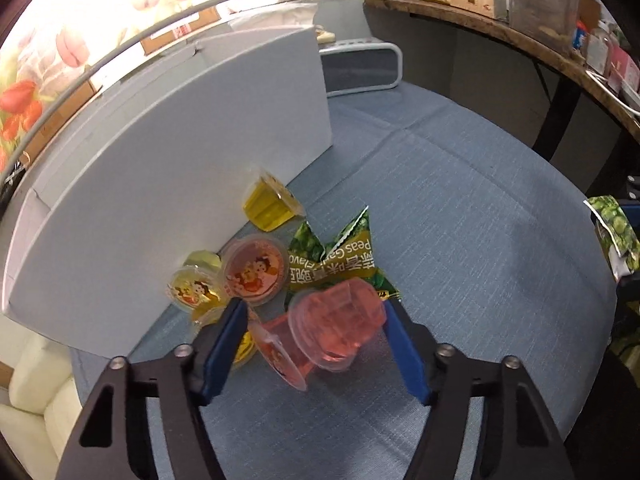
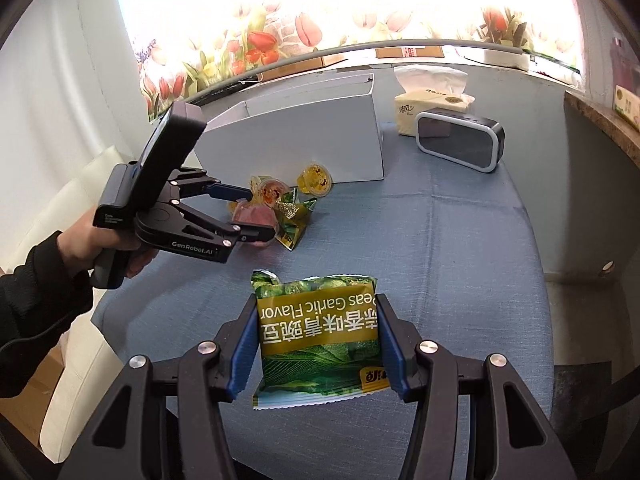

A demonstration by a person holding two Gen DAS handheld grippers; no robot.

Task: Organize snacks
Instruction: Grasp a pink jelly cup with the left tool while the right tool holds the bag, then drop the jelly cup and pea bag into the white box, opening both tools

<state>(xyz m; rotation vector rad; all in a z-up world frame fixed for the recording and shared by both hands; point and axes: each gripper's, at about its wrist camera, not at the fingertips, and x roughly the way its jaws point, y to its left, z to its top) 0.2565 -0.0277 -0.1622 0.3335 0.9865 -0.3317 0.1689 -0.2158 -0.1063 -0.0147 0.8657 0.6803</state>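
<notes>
A pink jelly cup is bracketed between the spread fingers of the left gripper, not clearly clamped; a pea packet is held by the right gripper; the white box lies ahead, nearer the left.

- From my remote seat this reads as a home living space, not a lab or workshop.
- The tabletop is round and covered in a blue cloth, like a dining or side table.
- Behind it I see a tulip-print curtain glowing with daylight from a window.
- A soft pack of tissues and a small clock-like speaker sit at the far side, ordinary household things.
- A cream cushioned seat, probably a sofa, shows at the lower left.
- A wooden shelf beside the table carries boxes and jars, though blur hides what they are.
</notes>
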